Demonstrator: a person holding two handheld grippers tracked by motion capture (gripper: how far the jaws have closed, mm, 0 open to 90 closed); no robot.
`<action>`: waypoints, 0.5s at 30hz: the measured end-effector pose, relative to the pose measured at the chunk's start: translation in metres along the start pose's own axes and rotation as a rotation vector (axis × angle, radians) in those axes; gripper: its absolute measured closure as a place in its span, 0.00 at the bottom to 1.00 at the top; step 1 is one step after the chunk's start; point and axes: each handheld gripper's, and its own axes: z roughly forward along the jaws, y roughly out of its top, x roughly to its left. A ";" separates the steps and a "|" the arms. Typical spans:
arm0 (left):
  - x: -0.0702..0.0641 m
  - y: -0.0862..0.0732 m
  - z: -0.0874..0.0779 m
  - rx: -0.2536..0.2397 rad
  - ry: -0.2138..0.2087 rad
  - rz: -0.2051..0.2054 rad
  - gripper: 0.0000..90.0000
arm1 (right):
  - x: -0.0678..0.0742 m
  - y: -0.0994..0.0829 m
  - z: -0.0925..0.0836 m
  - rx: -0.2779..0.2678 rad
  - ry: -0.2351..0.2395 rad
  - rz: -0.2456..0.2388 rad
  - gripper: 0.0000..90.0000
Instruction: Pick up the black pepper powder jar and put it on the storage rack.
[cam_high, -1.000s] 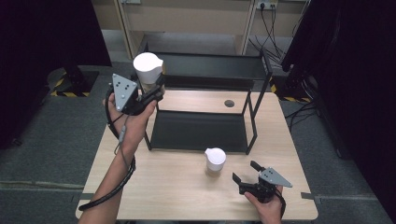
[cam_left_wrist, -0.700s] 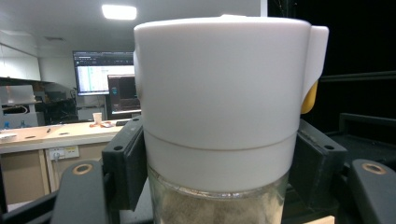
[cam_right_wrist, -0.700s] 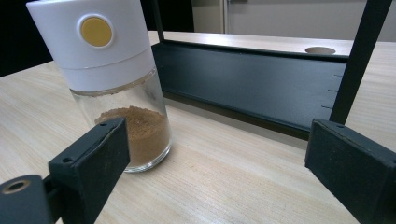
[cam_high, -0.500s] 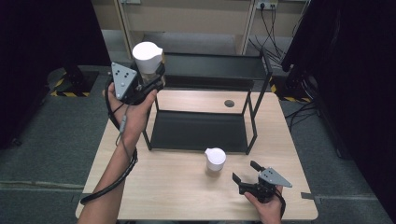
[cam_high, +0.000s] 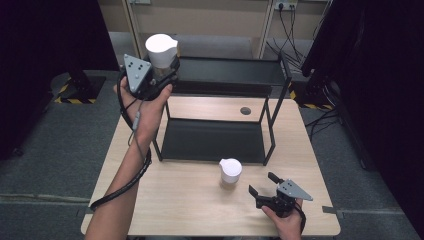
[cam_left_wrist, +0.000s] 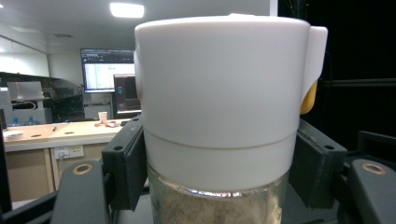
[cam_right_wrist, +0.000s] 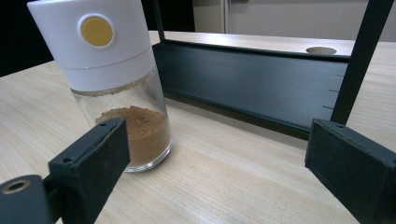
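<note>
My left gripper (cam_high: 161, 70) is raised at the top-left corner of the black two-tier rack (cam_high: 272, 114), shut on a white-capped glass jar (cam_high: 161, 50) of brown powder. In the left gripper view both pads clamp that jar (cam_left_wrist: 219, 116) just under its white lid. A second jar (cam_high: 230, 172) with a white cap and yellow button stands upright on the table in front of the rack. My right gripper (cam_high: 261, 186) rests near the table's front right edge, open, pointing towards this jar (cam_right_wrist: 119, 88), which stands apart from the jaws at the left.
The rack's lower shelf (cam_right_wrist: 261, 86) lies right behind the standing jar. The wooden table (cam_high: 190, 205) has a round cable hole (cam_high: 245, 110) behind the rack. Black curtains flank the table; cables (cam_high: 287, 40) lie on the floor beyond.
My left gripper has lifted the jar a little higher and farther back, towards the rack's top-left corner. The right gripper and the standing jar have stayed put.
</note>
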 end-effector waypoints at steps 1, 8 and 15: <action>0.001 0.001 0.001 0.004 0.002 0.002 0.34 | 0.000 0.000 0.000 0.000 0.000 -0.001 0.08; 0.006 0.004 0.014 0.025 0.023 -0.003 0.34 | 0.000 0.000 0.000 0.001 0.000 -0.002 0.08; 0.013 0.010 0.031 0.059 0.034 -0.011 0.34 | 0.000 0.000 0.000 0.000 0.001 -0.003 0.08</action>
